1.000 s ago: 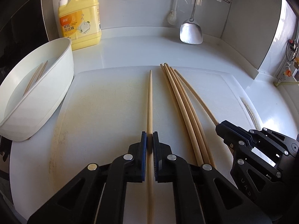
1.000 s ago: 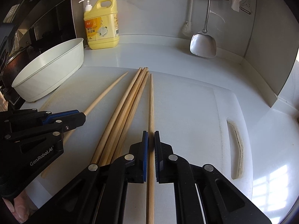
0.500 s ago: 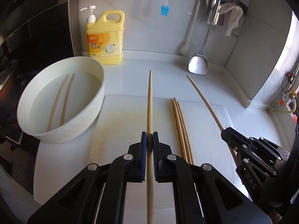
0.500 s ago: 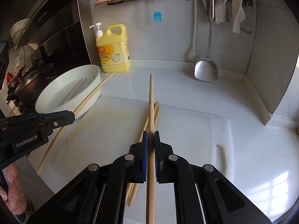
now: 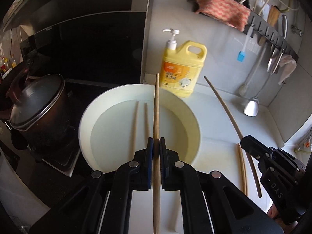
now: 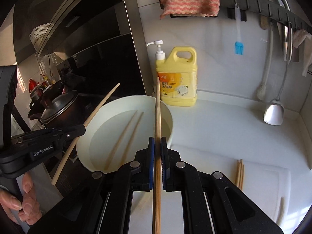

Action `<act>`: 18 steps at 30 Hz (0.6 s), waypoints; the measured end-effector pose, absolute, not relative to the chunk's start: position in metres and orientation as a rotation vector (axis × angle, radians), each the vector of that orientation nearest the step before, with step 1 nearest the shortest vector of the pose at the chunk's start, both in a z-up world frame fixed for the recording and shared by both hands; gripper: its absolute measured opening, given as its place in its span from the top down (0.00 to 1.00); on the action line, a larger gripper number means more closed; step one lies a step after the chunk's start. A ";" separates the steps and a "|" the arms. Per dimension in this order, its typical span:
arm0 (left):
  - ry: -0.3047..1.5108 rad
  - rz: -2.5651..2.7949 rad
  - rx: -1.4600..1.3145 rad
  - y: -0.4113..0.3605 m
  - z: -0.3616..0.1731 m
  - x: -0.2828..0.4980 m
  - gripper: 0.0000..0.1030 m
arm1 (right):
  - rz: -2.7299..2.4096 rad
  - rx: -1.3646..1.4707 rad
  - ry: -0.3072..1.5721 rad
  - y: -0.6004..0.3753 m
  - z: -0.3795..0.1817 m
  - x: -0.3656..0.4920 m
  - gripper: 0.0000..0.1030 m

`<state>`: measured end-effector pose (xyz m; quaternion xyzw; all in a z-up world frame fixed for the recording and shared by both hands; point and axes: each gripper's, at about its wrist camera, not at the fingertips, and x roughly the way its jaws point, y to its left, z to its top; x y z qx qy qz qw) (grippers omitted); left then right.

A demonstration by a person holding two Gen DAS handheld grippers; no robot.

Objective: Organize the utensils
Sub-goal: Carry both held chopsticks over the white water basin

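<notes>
- The left gripper (image 5: 155, 146) is pinched tight on a single chopstick (image 5: 156, 105), which runs straight out ahead between its blue pads and hangs in the air over the white basin (image 5: 195, 124).
- The right gripper (image 6: 157, 146) is likewise pressed together on its own chopstick (image 6: 158, 107), held off the counter with its tip out over the basin's (image 6: 169, 120) far rim, in line with the yellow soap bottle (image 6: 176, 81).
- From the left camera, the right gripper (image 5: 243, 142) shows off to the side with its stick (image 5: 224, 107) slanting up past it; from the right camera, the left gripper (image 6: 82, 129) does the same on the other side, a hand (image 6: 21, 200) wrapped round its handle.
- Two chopsticks (image 5: 140, 124) already lie side by side on the basin floor.
- A few more chopsticks (image 6: 240, 173) lie bunched together on the white cutting board (image 6: 263, 185), well apart from the basin.
- The soap bottle (image 5: 181, 70) stands against the wall just behind the basin.
- A dark lidded pot (image 5: 37, 105) sits on the stove beside the basin.
- A metal spatula (image 6: 274, 113), a blue brush (image 6: 239, 46) and a pink cloth (image 6: 189, 0) hang from the wall rail.
</notes>
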<state>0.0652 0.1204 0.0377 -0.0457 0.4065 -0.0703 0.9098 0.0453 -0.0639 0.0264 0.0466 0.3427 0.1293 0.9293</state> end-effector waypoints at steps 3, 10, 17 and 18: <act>0.843 -0.151 -0.077 0.145 0.031 0.094 0.93 | 0.248 0.098 0.723 -0.032 0.020 0.075 0.94; 0.934 -0.210 -0.069 0.168 -0.005 0.152 0.93 | 0.211 0.186 0.820 0.011 -0.009 0.129 0.94; 1.016 -0.213 -0.065 0.170 -0.043 0.175 0.93 | 0.215 0.186 0.931 0.027 -0.045 0.161 0.94; 1.031 -0.207 -0.066 0.171 -0.048 0.178 0.93 | 0.211 0.185 0.945 0.029 -0.049 0.165 0.94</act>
